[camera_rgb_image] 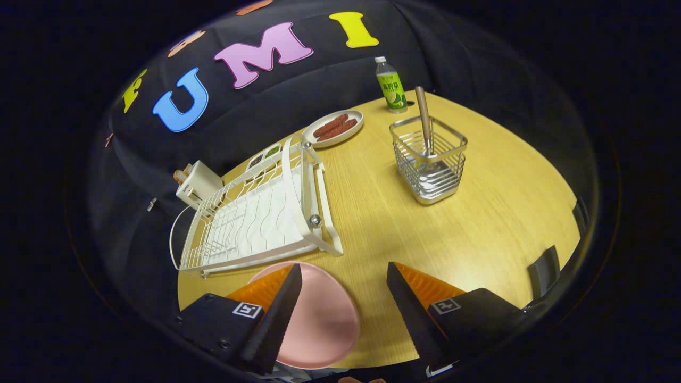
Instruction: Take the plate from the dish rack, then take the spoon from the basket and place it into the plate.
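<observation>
Pink round plate point(319, 319) lies flat on the pale wooden table point(479, 223), partly under my left finger; my gripper point(344, 284) is spread wide, holding nothing. Just ahead sits the white wire dish rack point(255, 218). Beyond the fingers, the wooden-handled spoon point(424, 119) stands upright in the metal wire basket point(429, 159).

Plate point(324, 324) on table point(479, 229) before dish rack point(255, 218); spoon point(424, 119) in basket point(430, 159) right of rack.
</observation>
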The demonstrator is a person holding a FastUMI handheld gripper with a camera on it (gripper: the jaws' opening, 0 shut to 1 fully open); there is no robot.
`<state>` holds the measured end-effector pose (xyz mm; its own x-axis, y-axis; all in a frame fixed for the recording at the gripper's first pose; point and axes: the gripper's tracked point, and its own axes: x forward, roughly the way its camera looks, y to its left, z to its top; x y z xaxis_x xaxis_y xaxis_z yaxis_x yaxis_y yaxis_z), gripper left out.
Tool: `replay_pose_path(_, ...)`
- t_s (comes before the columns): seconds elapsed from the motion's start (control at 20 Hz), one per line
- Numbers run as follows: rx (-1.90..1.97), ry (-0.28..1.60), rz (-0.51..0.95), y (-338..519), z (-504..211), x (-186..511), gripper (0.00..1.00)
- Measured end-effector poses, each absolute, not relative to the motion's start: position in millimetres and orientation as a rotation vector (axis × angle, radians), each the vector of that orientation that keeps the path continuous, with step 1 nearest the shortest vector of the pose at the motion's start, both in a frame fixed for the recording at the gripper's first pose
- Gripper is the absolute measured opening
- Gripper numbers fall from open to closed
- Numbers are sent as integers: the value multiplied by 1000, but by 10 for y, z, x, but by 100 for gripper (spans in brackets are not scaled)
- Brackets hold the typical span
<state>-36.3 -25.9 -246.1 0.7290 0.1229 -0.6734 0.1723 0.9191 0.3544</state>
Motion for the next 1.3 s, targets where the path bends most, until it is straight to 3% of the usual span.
replay_pose_path(0.35,230,516,-129,-873,-1458,-142,99)
replay_pose_path(0.7,108,324,-127,-1343,-770,394,98)
replay_pose_path(1.3,105,416,-93,-1977,-1666,1666,99)
